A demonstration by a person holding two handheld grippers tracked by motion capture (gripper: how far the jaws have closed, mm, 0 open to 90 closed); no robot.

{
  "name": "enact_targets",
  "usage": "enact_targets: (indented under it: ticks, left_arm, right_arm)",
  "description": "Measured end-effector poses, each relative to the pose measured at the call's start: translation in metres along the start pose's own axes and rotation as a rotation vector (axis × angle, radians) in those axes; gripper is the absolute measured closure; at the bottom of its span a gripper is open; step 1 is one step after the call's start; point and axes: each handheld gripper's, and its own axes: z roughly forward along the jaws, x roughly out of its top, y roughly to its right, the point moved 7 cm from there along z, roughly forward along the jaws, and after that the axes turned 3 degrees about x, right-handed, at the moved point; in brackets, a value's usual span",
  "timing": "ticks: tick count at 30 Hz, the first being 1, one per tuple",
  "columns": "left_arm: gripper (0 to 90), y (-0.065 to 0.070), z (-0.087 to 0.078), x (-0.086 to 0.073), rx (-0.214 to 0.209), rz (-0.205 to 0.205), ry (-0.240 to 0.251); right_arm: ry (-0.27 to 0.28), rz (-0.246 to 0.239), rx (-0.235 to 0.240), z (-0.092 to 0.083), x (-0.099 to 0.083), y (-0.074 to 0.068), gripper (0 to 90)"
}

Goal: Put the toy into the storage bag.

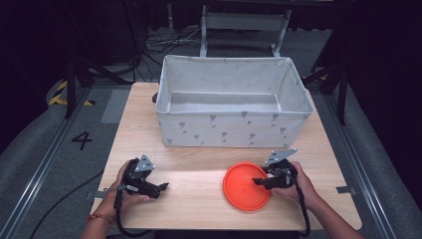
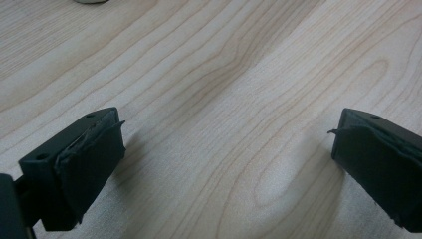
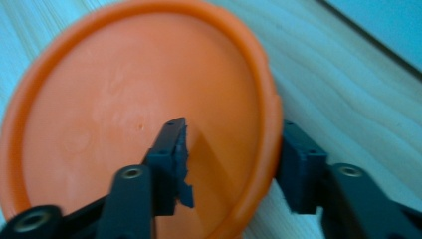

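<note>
Right gripper [image 3: 231,164] straddles the near-right rim of the orange plate [image 1: 245,186] on the table [image 1: 199,194], apparently not yet clamped, so lifting risks slippage; left gripper [image 2: 224,159] open, idle.

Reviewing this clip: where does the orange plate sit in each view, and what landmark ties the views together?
High view: orange plate lies low and right of centre on the table, in front of the fabric bin, with the right gripper over its right edge.
Left gripper view: wood grain between its fingers, no plate.
Right gripper view: plate centre-left, rim between the fingers.
Shared landmark: the light wood tabletop.
</note>
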Motion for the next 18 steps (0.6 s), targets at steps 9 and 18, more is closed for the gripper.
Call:
enact_targets:
  ticks: [9,18]
  left_arm:
    - [0.4,0.000,0.000,0.000,0.000,0.001,0.000]
    - [0.5,0.000,0.000,0.000,0.000,0.001,0.000]
  right_arm:
    - [0.049,-0.043,0.015,-0.022,0.023,-0.012,74.3]
    - [0.067,-0.136,0.051,-0.049,0.043,-0.033,81.9]
